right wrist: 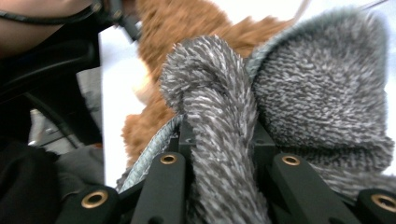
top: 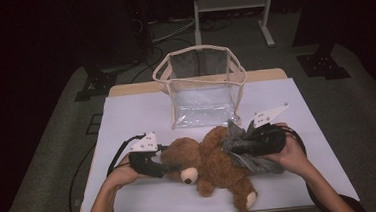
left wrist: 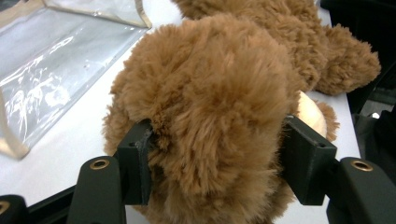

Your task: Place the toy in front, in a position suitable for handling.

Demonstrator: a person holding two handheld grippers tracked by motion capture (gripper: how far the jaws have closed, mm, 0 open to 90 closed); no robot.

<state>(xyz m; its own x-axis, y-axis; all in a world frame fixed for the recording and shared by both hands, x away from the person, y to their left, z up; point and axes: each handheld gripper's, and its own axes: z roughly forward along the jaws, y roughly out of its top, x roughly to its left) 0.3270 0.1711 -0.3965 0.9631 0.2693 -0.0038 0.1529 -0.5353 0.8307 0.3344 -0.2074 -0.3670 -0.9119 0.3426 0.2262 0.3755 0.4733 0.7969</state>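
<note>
White tabletop lies under dark surroundings, and a brown teddy bear lies near its front edge. A grey knitted cloth drapes over the bear's right side. The left gripper has its jaws spread wide around the bear's furry head, pressing in on both sides. The right gripper has its jaws narrow, pinching a fold of the cloth. Behind the bear stands a clear plastic bag with cream trim.
</note>
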